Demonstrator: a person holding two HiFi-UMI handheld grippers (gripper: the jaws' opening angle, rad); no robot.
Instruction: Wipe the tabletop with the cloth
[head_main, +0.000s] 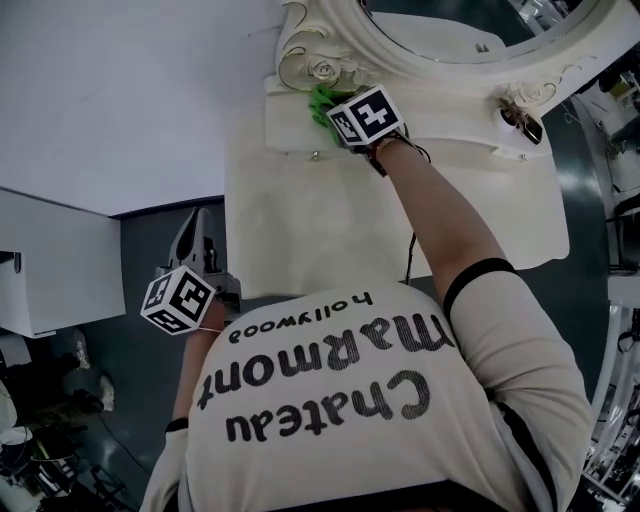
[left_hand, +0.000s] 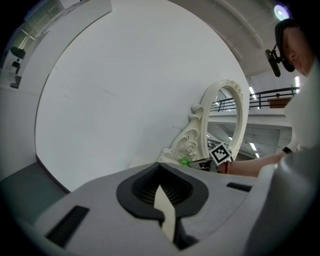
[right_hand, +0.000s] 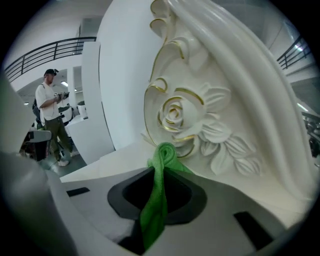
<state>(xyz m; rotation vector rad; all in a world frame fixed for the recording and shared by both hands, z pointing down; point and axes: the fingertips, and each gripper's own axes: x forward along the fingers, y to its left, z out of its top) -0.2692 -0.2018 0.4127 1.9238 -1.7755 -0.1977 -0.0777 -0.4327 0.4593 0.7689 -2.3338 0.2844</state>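
Cream tabletop (head_main: 330, 230) | right hand-held gripper (right_hand: 157, 195) pinches fuzzy green cloth (right_hand: 163, 155) | left hand-held gripper (left_hand: 162, 197) closed

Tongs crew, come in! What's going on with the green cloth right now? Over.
Right tongs shut on green cloth, at the back edge of the tabletop. Left tongs shut, empty, off the table. Carved rose right ahead of cloth.

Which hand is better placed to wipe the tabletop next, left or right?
Right. The right claw is shut on the green cloth, already at the cream tabletop beside the carved white mirror frame. The left claw is shut, empty, and off the table's edge.
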